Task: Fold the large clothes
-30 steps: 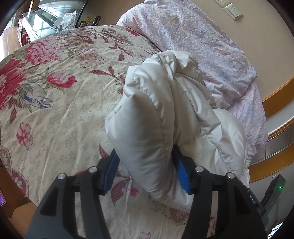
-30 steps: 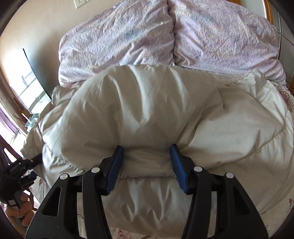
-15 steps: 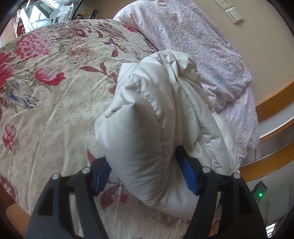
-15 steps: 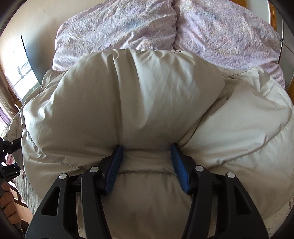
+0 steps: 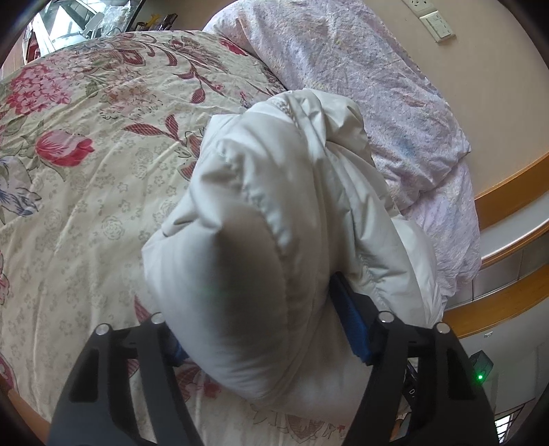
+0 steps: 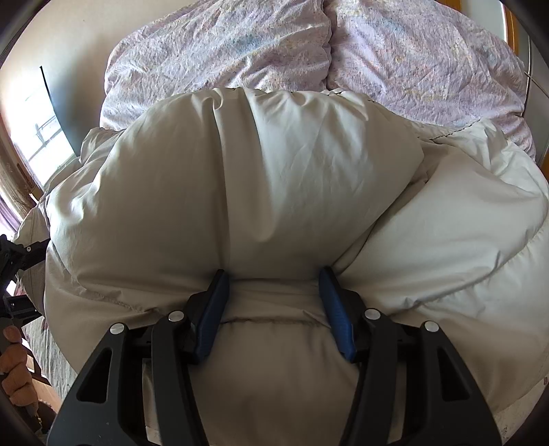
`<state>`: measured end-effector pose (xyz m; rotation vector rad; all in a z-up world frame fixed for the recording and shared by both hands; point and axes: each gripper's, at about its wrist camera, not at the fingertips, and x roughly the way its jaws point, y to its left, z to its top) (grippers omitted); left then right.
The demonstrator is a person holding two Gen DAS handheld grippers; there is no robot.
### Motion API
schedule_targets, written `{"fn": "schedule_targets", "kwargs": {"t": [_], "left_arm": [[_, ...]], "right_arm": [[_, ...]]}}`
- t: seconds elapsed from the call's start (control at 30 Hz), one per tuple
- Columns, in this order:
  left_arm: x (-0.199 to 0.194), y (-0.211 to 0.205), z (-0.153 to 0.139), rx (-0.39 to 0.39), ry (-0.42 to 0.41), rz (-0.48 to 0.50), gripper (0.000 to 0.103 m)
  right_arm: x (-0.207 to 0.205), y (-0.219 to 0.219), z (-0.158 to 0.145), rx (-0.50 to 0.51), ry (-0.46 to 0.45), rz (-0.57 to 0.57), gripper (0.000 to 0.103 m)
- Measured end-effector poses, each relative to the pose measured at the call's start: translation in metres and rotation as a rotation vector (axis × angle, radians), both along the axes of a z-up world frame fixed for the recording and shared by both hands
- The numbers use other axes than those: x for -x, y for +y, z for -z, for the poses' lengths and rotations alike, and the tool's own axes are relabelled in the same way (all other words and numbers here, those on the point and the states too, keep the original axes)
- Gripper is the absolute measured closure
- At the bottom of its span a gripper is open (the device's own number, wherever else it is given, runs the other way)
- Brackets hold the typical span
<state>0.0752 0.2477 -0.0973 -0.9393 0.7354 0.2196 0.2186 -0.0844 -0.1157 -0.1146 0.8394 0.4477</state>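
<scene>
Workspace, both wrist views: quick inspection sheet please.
Surface: bed with floral bedspread.
Job's things: puffy white jacket, bunched up, not flat.
Clutter: two lilac pillows at the head of the bed.
Grippers: left gripper has a padded fold between its fingers, jaws closing; right gripper pinches a fold at the jacket's near edge.
Cables: nothing seen.
Surroundings: wall sockets, wooden bed frame, window at left.
</scene>
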Motion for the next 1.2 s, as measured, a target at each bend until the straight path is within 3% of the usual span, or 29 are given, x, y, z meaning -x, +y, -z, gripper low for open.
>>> {"fn": "schedule_targets", "kwargs": {"t": [0.17,0.27,0.77,1.2], "left_arm": [[0.002,0.001,-0.012,-0.015,-0.026,0.005,0.065],[0.003,-0.003,-0.024,-0.049,-0.04,0.023,0.069],[-0.008,-0.07,-0.111,-0.26,-0.179,0.167,0.071],[-0.035,-0.154,-0.148,-0.363,-0.271,0.367,0.07]], "right_arm": [[0.001,0.001,0.001,0.0,-0.004,0.0,0.046],[0.001,0.0,0.001,-0.002,-0.005,-0.001,0.046],[-0.001,0.0,0.001,-0.004,-0.011,-0.003,0.046],[-0.005,-0.003,0.004,-0.027,-0.017,0.002,0.046]]}}
